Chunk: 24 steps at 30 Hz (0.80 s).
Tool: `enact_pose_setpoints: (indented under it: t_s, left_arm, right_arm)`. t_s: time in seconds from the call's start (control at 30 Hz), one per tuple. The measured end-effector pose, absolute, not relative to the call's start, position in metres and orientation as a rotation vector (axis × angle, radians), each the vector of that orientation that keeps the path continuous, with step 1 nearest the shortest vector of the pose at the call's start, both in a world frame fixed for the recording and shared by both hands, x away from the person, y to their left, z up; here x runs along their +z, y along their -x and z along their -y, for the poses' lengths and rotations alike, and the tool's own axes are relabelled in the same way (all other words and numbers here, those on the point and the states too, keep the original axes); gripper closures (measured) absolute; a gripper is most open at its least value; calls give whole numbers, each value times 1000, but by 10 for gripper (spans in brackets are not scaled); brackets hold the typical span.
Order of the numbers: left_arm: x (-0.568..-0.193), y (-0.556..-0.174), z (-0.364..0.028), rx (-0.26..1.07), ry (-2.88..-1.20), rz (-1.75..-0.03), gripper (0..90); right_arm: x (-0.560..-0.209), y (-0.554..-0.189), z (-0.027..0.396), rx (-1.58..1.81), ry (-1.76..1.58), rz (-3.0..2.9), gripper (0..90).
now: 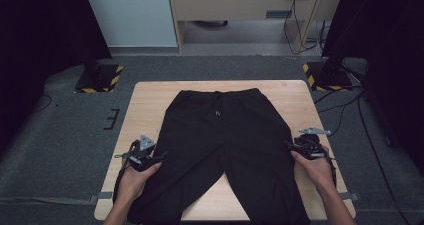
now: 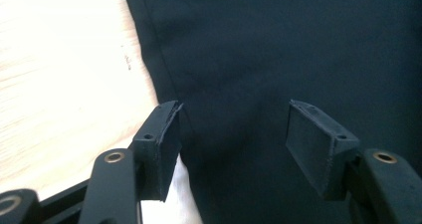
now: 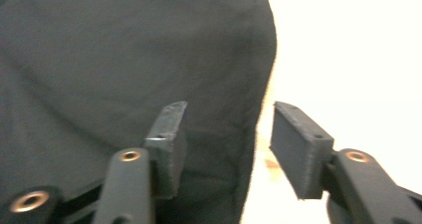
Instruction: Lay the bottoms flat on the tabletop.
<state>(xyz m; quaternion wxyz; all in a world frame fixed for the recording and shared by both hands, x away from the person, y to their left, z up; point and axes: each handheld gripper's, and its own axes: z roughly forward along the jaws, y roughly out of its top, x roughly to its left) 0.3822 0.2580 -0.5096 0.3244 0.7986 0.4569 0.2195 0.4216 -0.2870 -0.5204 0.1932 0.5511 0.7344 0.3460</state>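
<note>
Two grippers flank black trousers point(image 1: 222, 150) spread flat on the table point(image 1: 150, 95), waistband far, legs toward the person; no fold looks begun, so the work seems at its start. High view: left gripper point(image 1: 159, 157) at the trousers' left edge, right gripper point(image 1: 289, 146) at their right edge, both held low and level, aimed inward. Left gripper view: jaws spread, straddling the trousers' side seam, pinching nothing. Right gripper view: jaws spread over the opposite edge, empty.
</note>
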Motion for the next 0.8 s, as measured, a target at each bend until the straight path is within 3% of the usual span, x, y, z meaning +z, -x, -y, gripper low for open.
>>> enact_pose_setpoints:
  t_s: [0.17,0.27,0.4,0.5,0.63,0.67,0.7,0.73,0.77,0.8]
  left_arm:
    - [-521,-393,-254,523,-2149,-1200,445]
    - [-525,-396,-255,502,-2119,-1211,590]
    - [-522,-401,-256,480,-2141,-1220,878]
    - [-519,-407,-254,554,-2181,-1228,898]
    - [-518,-415,-256,615,-2063,-1293,894]
    - [-519,-416,-255,608,-2056,-1277,873]
    - [-520,-416,-255,604,-2067,-1258,783]
    - [-520,-415,-255,619,-2075,-1243,621]
    - [-520,-412,-259,630,-2071,-1229,487]
    - [-519,-409,-265,623,-2059,-1225,413]
  right_arm:
    - [-528,-425,290,959,-1532,-2092,668]
    - [-528,-427,292,963,-1502,-2130,874]
    - [-526,-432,295,956,-1499,-2142,899]
    - [-522,-438,300,956,-1501,-2110,900]
    - [-517,-449,300,966,-1520,-2092,890]
    - [-516,-449,298,981,-1525,-2081,822]
    - [-515,-448,298,999,-1534,-2048,685]
    - [-514,-446,299,1019,-1543,-2019,588]
    - [-512,-443,301,1029,-1537,-1997,524]
    - [-511,-437,304,1033,-1525,-1971,452]
